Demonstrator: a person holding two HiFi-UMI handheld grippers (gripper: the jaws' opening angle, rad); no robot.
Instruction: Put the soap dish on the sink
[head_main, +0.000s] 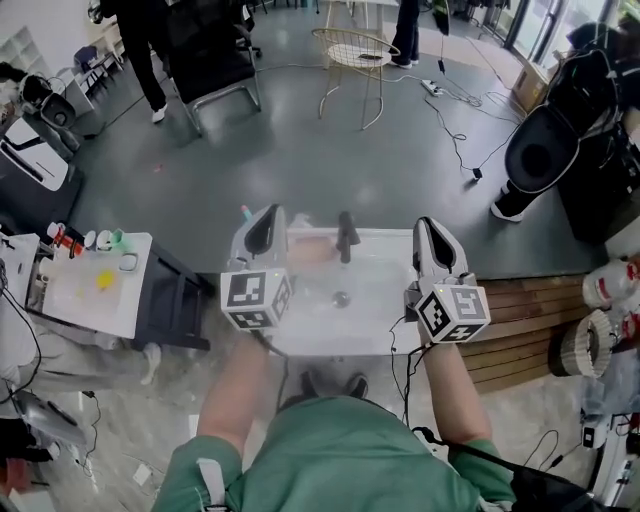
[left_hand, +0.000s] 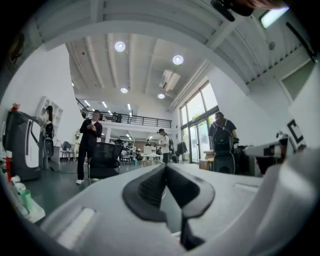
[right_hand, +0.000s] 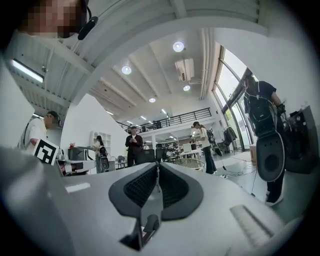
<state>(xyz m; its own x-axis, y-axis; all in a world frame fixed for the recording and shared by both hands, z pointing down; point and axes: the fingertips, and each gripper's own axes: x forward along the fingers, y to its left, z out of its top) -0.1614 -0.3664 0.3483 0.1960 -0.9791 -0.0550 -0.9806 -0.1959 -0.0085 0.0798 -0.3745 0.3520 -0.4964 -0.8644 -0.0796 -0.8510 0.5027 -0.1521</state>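
Both grippers, left and right, have their jaws pressed together on nothing, held over the sink. The pinkish blur beside the faucet is probably the soap dish.

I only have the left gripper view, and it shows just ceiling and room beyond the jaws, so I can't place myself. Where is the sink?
Observer: In the head view the white sink lies in front of the person, between the left gripper and the right gripper.
Operator: Is the right gripper holding anything?
Observer: No; its own view shows its jaws together, nothing between them.
Operator: Any sign of the soap dish?
Observer: A pale pink thing, perhaps the dish, lies on the sink's back rim, just left of the black faucet; too blurred to be sure.
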